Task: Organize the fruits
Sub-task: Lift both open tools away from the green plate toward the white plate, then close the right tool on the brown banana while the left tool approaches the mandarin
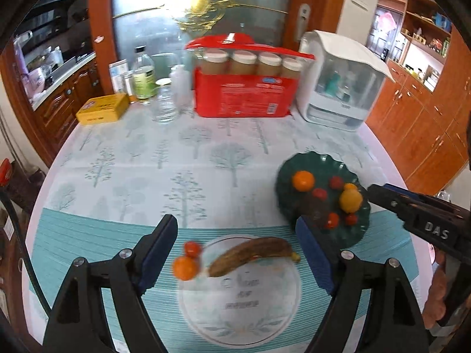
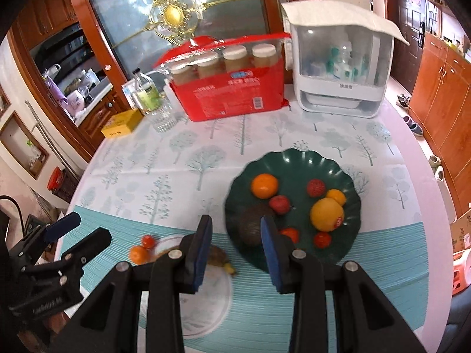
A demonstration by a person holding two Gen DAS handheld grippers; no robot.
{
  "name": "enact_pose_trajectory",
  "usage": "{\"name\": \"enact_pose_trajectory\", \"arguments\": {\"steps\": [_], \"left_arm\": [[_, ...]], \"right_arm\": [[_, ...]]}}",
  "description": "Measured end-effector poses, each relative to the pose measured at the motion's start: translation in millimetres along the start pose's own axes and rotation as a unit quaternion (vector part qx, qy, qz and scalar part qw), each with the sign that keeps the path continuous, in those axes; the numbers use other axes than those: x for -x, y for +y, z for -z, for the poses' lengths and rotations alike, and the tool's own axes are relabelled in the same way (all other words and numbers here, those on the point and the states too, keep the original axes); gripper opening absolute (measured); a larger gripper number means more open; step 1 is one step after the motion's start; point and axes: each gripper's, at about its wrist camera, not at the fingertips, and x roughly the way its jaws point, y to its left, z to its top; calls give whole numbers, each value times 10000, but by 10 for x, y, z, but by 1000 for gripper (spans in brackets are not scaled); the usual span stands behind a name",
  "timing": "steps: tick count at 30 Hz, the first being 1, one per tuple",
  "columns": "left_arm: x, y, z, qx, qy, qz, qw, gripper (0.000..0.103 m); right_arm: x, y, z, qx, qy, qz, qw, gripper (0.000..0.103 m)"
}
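Left wrist view: banana [image 1: 253,254], mandarin [image 1: 185,267] and tomato [image 1: 192,248] lie on the cloth between the spread, empty jaws of the left gripper [image 1: 237,253]. A careless close would probably roll the round fruit away. Right gripper [image 2: 237,242], jaws narrowly apart and empty, tilts down over the plate [image 2: 294,161].

- The left gripper [image 1: 237,254] was matte black plastic, its two arms angular with open cut-outs.
- Its fingers [image 1: 160,245] carried dark blue ribbed pads.
- Round silver screws [image 1: 125,254] sat at the arm joints.
- The right gripper [image 2: 237,247] had the same black frame, blue pads and silver screws.
- Seen from the left wrist, its side bore white letters "DAS" [image 1: 436,231].
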Motion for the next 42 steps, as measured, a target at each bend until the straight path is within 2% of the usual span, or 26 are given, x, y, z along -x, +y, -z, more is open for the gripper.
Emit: {"name": "enact_pose_trajectory", "arguments": {"steps": [7,14,21,25,28,31,36,42], "left_arm": [[-125,649,48,262,145,-225,9993,82],[-436,1033,170,324,463,-395,9976,82],[-932,1071,382,-74,1006,-316,9944,82],[-1196,1024,510,-278,1365,-82,9902,82],[-1341,990,591,-385,1550,42,9871,82],[-1416,976,637,-442,1599,142,9860,82],[-1488,941,668,-536,1652,295,9844,81],[-1545,947,692,-553,1704,402,9830,79]], "right_arm": [[-183,404,119,75,156,-16,9998,35],[-659,616,368,-285,761,-179,9965,35],[-1264,640,669,-1343,1575,-263,9780,35],[-1481,598,728,-1841,1721,-173,9676,35],[-1604,587,746,-2128,1799,-192,9602,39],[-1704,557,751,-2361,1853,-77,9539,41],[-1801,560,742,-2650,1855,114,9462,52],[-1913,711,696,-2607,1919,691,9436,61]]}}
